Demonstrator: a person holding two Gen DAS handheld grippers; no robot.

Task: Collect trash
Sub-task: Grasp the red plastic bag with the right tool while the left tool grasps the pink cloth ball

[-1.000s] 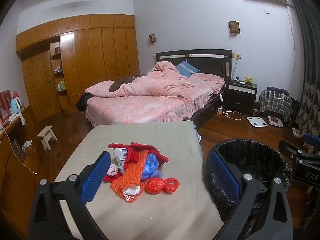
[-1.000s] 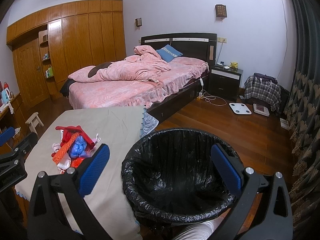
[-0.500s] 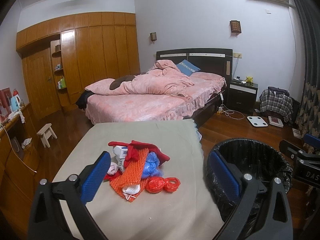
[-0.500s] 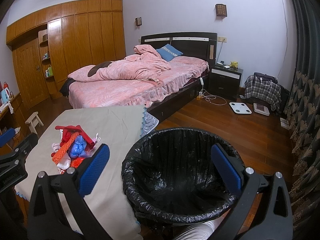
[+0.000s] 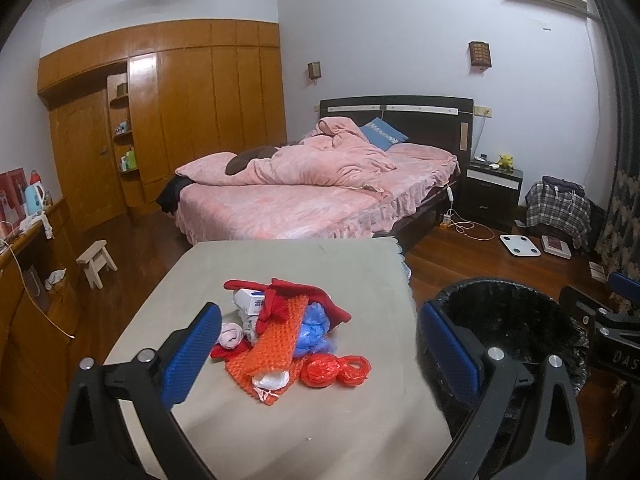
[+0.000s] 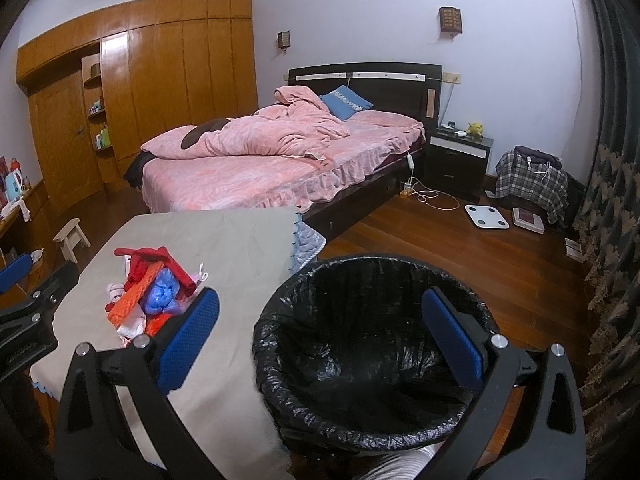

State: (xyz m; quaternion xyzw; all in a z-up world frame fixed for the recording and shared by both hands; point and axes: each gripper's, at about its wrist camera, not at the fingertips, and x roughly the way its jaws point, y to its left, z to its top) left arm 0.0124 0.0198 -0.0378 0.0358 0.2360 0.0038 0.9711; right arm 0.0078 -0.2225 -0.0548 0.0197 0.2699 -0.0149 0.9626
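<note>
A pile of trash (image 5: 286,330) lies on the grey-clothed table (image 5: 288,432): orange mesh, red pieces, a blue plastic bag, a white box and a red knotted bag (image 5: 334,370). The pile also shows in the right wrist view (image 6: 154,292). A bin lined with a black bag (image 6: 372,352) stands right of the table; its rim shows in the left wrist view (image 5: 504,296). My left gripper (image 5: 320,346) is open and empty, held above the near side of the pile. My right gripper (image 6: 320,328) is open and empty above the bin's near rim.
A bed with pink bedding (image 5: 312,192) stands behind the table. A small wooden stool (image 5: 96,262) sits on the floor at left. A nightstand (image 6: 460,160), a white scale (image 6: 486,216) and a plaid bag (image 6: 530,180) are at the right, by dark curtains.
Both views have shifted only slightly; the pile and bin stay put and both grippers stay open.
</note>
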